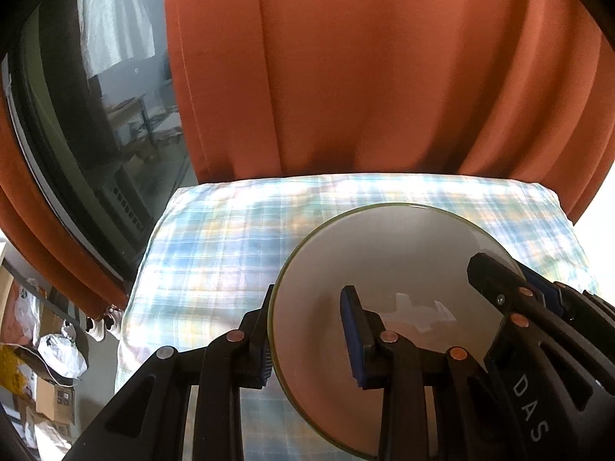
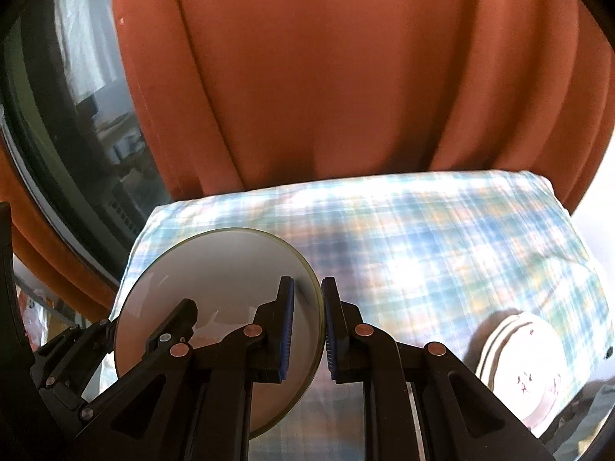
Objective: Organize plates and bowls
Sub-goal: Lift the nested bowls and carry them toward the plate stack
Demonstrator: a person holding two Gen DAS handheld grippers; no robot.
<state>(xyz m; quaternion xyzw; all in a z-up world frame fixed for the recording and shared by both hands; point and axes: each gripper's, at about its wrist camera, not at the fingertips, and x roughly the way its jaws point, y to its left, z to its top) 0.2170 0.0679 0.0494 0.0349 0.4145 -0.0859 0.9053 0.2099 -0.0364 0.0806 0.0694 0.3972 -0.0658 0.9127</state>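
Grippers, left gripper (image 1: 311, 340) and right gripper (image 2: 308, 330), both clamp white plate (image 1: 384, 269) rim opposite sides; keep level toward floral plates (image 2: 526, 376).

so I count one white bowl (image 1: 388, 253), two grippers, and two stacked plates (image 2: 534, 376) near right

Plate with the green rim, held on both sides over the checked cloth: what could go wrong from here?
1. The plate is held only at its rim, the left gripper on one edge and the right gripper on the opposite edge. If the hands drift apart or twist unevenly, it could slip out.
2. A dropped plate might land on the flowered plates stacked on the checked cloth and chip them.
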